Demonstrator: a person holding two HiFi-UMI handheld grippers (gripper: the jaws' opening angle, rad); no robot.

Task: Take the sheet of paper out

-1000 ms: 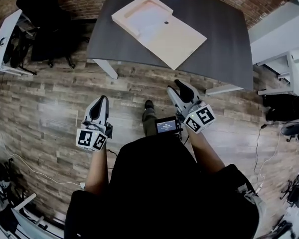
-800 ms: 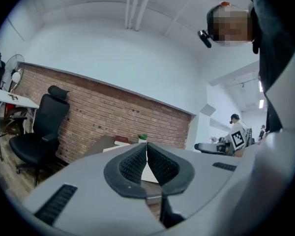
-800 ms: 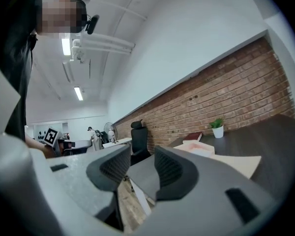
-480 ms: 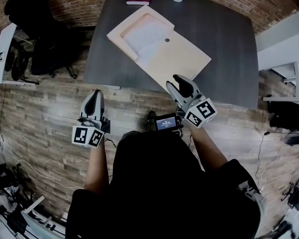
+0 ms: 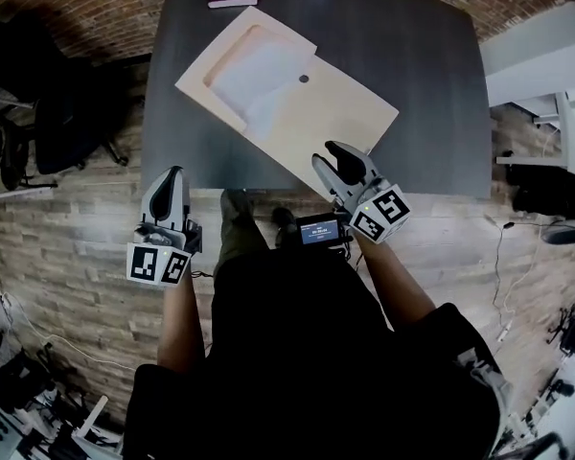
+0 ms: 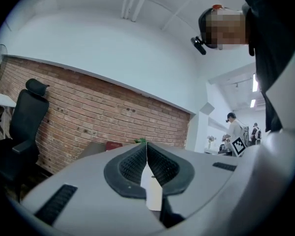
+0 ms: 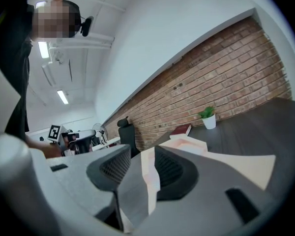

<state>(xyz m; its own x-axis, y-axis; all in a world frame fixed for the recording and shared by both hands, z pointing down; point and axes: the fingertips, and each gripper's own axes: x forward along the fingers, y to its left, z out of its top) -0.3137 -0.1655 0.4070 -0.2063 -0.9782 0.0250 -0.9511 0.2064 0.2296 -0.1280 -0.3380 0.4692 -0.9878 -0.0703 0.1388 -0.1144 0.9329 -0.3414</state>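
Beige envelope (image 5: 316, 113) lay ahead of my right gripper (image 5: 333, 159), jaws parted, empty; my left gripper (image 5: 172, 178) was clenched shut. Approach step, I judged; next, grasping the white sheet (image 5: 254, 75).

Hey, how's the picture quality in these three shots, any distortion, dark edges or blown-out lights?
Head view: strong fisheye, the desk edges bow and the corners go dark. Left gripper view: round black border, the brick wall curves, and the light is soft and even. Right gripper view: same black border, the ceiling lights blow out white, and the plant stays fairly sharp.
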